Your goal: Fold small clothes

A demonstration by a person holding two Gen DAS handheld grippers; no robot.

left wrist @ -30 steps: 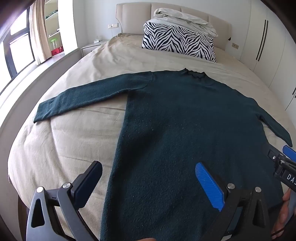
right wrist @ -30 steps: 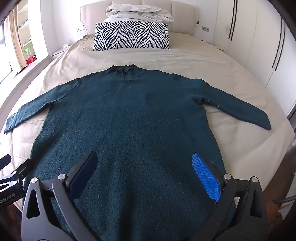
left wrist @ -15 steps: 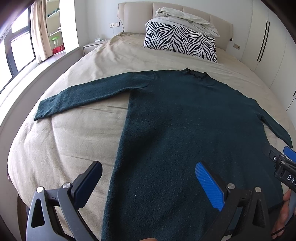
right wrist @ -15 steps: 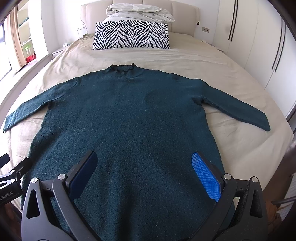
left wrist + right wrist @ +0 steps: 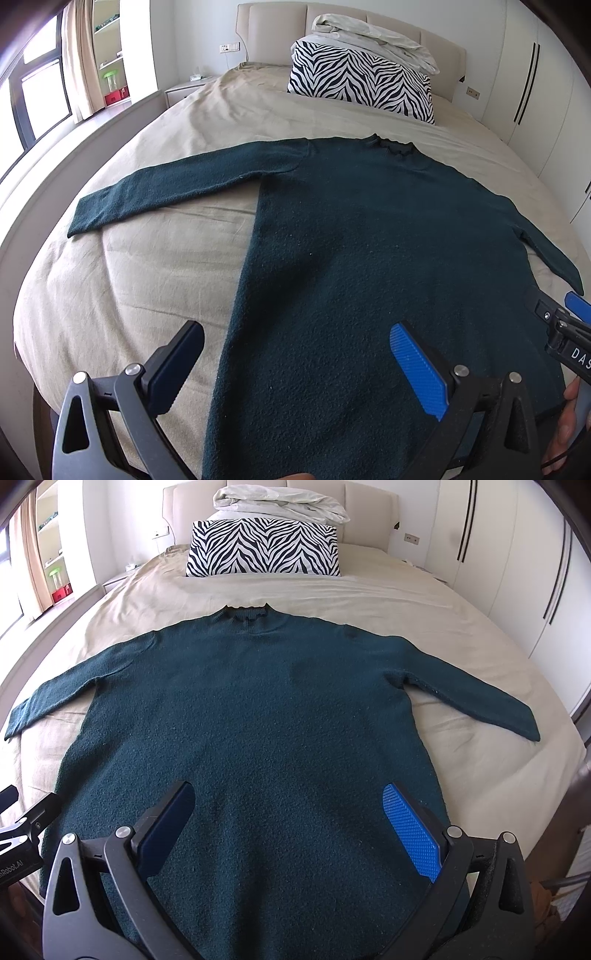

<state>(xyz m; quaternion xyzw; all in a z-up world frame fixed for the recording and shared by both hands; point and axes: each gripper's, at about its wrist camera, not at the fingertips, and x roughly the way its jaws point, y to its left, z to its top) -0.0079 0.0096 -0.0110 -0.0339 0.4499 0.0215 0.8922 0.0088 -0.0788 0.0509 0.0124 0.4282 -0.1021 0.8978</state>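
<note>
Left wrist view, tool: the left gripper (image 5: 295, 354) stands wide apart and holds nothing, hovering over the sweater's lower left edge near the foot edge of the bed.
Left wrist view, garment: the dark green sweater (image 5: 369, 240) lies flat and face up on the beige bed (image 5: 155, 266), hem toward the foot edge, collar toward the headboard.
Left wrist view, sleeve: the left sleeve (image 5: 177, 188) stretches straight out toward the bed's left edge, unfolded.
Left wrist view, neighbour: the right gripper (image 5: 569, 332) shows at the frame's right edge, with part of a hand (image 5: 570, 413) below it.
Right wrist view, tool: the right gripper (image 5: 291, 823) is also spread wide and empty, above the lower middle of the sweater (image 5: 258, 720).
Right wrist view, sleeve: the right sleeve (image 5: 476, 698) lies out toward the bed's right edge, cuff short of it.
Right wrist view, headboard end: a zebra pillow (image 5: 264, 548) with a bundled white duvet (image 5: 280, 504) on top, well apart from the collar.
Progress: spreading looks finished; no fold is visible yet.
Left to do: by my judgement, both sleeves in, then the body folded up.
</note>
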